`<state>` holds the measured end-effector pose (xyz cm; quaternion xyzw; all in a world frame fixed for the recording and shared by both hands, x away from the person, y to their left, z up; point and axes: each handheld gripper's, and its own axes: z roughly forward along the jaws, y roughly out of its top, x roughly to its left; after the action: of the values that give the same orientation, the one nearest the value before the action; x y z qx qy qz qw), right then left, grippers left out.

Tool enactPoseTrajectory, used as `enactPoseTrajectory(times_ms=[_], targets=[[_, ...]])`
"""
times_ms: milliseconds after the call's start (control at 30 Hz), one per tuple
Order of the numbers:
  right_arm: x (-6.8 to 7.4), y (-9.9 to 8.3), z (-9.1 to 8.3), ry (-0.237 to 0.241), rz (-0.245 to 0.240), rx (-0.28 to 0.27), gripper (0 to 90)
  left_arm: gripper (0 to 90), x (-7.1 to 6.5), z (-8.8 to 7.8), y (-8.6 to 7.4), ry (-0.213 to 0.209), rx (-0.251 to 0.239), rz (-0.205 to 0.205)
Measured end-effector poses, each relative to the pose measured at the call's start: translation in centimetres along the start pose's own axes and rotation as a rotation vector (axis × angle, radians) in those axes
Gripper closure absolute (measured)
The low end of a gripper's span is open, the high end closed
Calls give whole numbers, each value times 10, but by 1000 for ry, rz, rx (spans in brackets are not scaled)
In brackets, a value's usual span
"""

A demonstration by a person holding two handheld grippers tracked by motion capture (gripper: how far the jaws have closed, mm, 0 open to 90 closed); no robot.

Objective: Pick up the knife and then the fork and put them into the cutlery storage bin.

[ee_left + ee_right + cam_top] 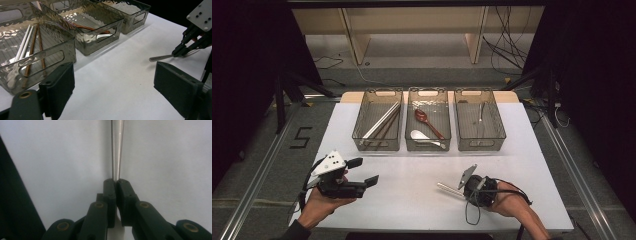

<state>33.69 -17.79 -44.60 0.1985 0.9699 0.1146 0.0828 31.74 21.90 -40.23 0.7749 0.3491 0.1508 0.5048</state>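
Note:
A slim metal utensil (447,188) lies low over the white table (412,210), its handle pointing left. My right gripper (462,192) is shut on it near the front right; in the right gripper view the pads (116,181) pinch the shaft (117,150). The left gripper view shows the same grip (178,51) with the handle (160,58) sticking out. My left gripper (363,171) is held at the front left, jaws open with nothing between them (112,72).
Three clear bins stand in a row at the back. The left bin (377,145) holds white and brown chopsticks (382,122). The middle bin (428,146) has a brown spoon (424,119) and a white spoon (419,135). The right bin (480,145) holds a metal utensil (481,112).

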Motion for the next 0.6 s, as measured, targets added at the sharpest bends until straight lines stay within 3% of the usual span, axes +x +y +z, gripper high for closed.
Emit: enactPoseTrajectory(times_ms=[433, 600], targets=[[-8, -4, -5, -43, 51, -52, 859, 162, 1, 0, 0, 1, -1, -6], [-15, -7, -11, -67, 119, -106, 860, 162, 1, 0, 0, 0, -3, -8]])
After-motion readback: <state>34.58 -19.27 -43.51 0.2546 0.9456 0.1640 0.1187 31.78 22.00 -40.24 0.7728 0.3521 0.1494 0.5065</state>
